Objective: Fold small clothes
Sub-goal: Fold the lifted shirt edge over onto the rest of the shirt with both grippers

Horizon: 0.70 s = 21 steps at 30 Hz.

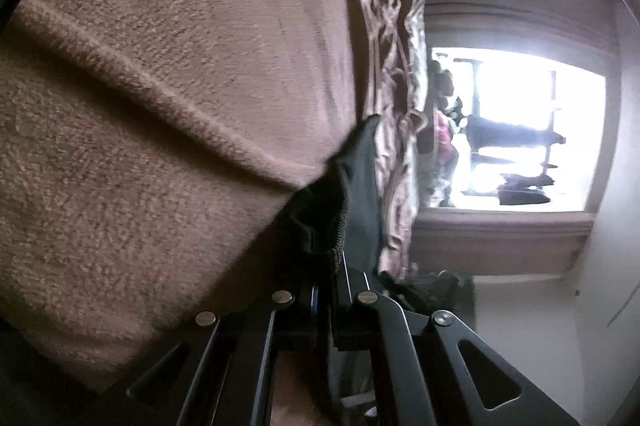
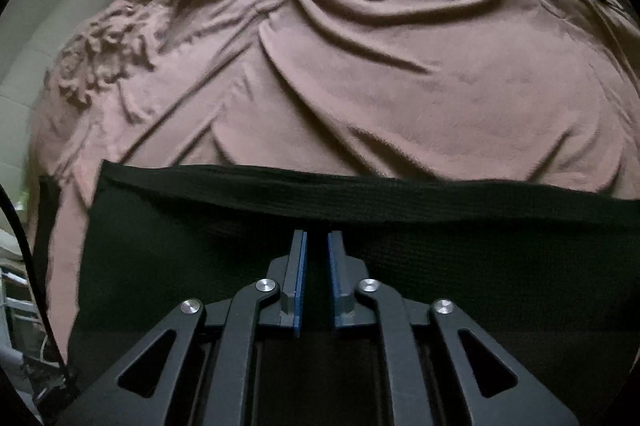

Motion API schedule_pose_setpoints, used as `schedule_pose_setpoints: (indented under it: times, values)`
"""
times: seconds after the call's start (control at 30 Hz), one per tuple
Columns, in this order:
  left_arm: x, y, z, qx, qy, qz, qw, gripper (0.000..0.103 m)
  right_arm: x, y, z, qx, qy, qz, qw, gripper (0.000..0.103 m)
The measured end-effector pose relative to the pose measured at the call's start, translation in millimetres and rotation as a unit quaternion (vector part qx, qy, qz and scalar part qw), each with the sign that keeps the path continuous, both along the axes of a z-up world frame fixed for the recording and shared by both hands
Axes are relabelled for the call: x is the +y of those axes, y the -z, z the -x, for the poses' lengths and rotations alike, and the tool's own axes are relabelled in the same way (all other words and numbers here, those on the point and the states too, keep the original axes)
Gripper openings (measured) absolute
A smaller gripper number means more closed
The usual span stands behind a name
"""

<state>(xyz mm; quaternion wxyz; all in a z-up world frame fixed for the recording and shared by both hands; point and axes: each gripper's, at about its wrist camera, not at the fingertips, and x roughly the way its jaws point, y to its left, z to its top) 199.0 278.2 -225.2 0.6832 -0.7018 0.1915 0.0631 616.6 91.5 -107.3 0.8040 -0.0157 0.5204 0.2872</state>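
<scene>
A black knitted garment (image 2: pixel 460 266) lies flat on a pink-brown blanket (image 2: pixel 380 86), its ribbed hem running across the right wrist view. My right gripper (image 2: pixel 317 238) hovers over the garment just behind that hem, its blue-padded jaws slightly apart and holding nothing. In the left wrist view, which is rolled sideways, my left gripper (image 1: pixel 334 262) is shut on a bunched edge of the black garment (image 1: pixel 340 194), which rises from the jaws against the blanket (image 1: pixel 160 86).
The blanket is heavily creased, with a crumpled ridge (image 2: pixel 104 54) at its left. A bright window (image 1: pixel 532 130) with dark furniture is beyond the bed. Cables and clutter (image 2: pixel 24 306) lie off the bed's left edge.
</scene>
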Motion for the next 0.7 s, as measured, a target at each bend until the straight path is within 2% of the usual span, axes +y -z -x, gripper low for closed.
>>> schedule_pose_setpoints:
  times: [0.17,0.4,0.6,0.7]
  values:
    - [-2,-9,-2,-0.046,0.004,0.011,0.9989,0.004,-19,-4,32,0.023,-0.017,0.005,1.0,0.008]
    - [-5,-35,-15,-0.111,0.031,0.001,0.9933,0.004,-37,2,84,0.061,-0.077,0.019,0.995,0.008]
    - [-10,-58,-30,-0.139,0.054,-0.005,0.9888,0.004,-55,14,122,0.084,-0.114,0.011,0.99,0.008]
    - [-13,-71,-40,-0.155,0.065,-0.009,0.9857,0.004,-67,22,127,0.097,-0.117,0.008,0.988,0.008]
